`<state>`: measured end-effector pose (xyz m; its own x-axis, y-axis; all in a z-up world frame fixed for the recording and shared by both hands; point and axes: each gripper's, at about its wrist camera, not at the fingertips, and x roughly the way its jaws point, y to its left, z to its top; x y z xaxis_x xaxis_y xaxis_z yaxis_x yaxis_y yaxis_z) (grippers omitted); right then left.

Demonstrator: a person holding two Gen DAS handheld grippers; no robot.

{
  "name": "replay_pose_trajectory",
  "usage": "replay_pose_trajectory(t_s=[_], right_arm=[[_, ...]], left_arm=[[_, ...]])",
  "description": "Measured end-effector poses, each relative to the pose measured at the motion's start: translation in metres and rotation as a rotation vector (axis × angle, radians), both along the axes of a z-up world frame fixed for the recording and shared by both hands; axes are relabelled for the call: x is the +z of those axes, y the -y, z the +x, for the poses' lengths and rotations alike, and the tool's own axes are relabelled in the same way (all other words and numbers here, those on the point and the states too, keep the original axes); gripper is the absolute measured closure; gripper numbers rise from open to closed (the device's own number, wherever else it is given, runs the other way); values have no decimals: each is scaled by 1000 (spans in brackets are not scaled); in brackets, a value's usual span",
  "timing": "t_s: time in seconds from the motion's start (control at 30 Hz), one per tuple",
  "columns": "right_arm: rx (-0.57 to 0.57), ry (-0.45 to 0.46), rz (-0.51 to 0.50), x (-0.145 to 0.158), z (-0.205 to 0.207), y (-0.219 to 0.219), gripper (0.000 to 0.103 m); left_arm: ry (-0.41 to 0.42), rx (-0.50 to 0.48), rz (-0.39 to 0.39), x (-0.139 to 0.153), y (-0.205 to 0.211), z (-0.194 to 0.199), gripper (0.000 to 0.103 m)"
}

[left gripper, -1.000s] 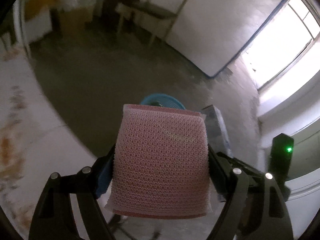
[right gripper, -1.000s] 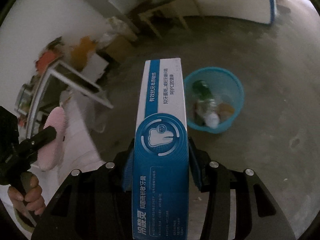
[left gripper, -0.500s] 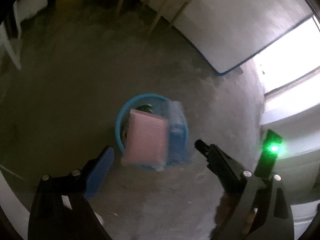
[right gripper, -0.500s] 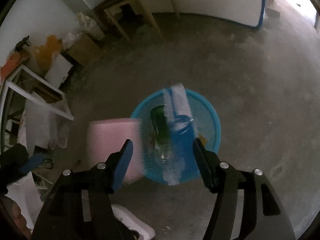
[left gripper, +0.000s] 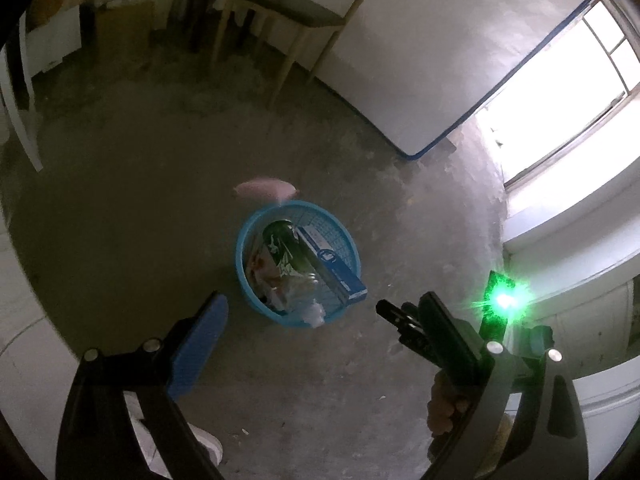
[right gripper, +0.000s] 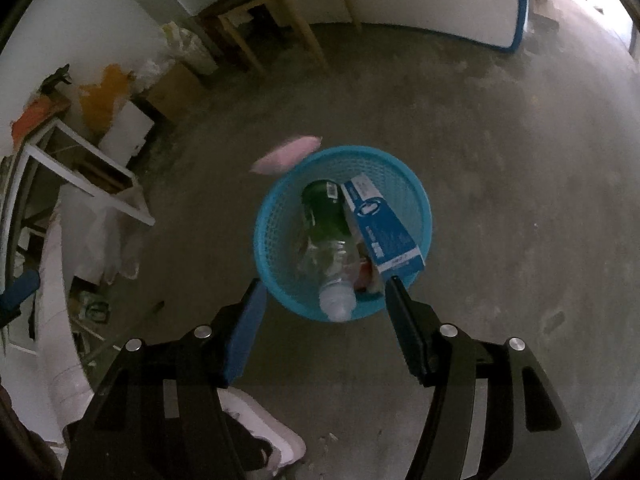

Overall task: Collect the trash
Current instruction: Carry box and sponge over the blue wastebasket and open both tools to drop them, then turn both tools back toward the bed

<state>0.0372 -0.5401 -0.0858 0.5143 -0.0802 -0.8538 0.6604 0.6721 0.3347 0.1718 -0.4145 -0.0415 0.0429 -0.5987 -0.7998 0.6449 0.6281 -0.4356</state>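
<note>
A blue mesh waste basket (left gripper: 256, 300) (right gripper: 276, 280) stands on the concrete floor below both grippers. In it lie a blue toothpaste box (left gripper: 332, 272) (right gripper: 382, 228) leaning over the rim, a green plastic bottle (left gripper: 286, 250) (right gripper: 326, 216) and crumpled wrappers. A pink sponge (left gripper: 266, 190) (right gripper: 286, 154), blurred, is at the basket's far rim, outside it. My left gripper (left gripper: 302, 310) is open and empty. My right gripper (right gripper: 324, 286) is open and empty above the basket; it also shows in the left wrist view (left gripper: 424, 332).
A wooden chair (left gripper: 296, 12) and table (right gripper: 276, 12) stand by the far wall. A white board with blue edge (left gripper: 420, 60) leans on the wall. A white frame and clutter (right gripper: 80, 160) lie at left. My shoe (right gripper: 264, 432) is below.
Both grippers opened and let go. The toothpaste box fell into the basket. The pink sponge fell and now sits blurred at the basket's far rim.
</note>
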Motion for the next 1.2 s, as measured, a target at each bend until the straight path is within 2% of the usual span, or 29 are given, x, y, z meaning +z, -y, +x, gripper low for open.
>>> replay_pose_trajectory(t_s=[0.27,0.47,0.6,0.8,1.07,1.2], right_arm=[[37,43,-44,22,-8,-22,44],[112,43,-95,40,12,-37,36],[150,31,-78,42,36,-41,35],[140,52,6,44,65,-40,34],[131,38,39,49,88,-40,32],[106,36,70,51,90,-36,31]], left_arm=[[84,31,-64,37,-72,-17,9],[182,128,-89,66,-152,-15,9],[238,214,-90,80,-194,-7,9],[227,332,-92,81,-245,10,9],[200,384,-81,63,-268,16,9],[201,395,-30,43,-273,15,9]])
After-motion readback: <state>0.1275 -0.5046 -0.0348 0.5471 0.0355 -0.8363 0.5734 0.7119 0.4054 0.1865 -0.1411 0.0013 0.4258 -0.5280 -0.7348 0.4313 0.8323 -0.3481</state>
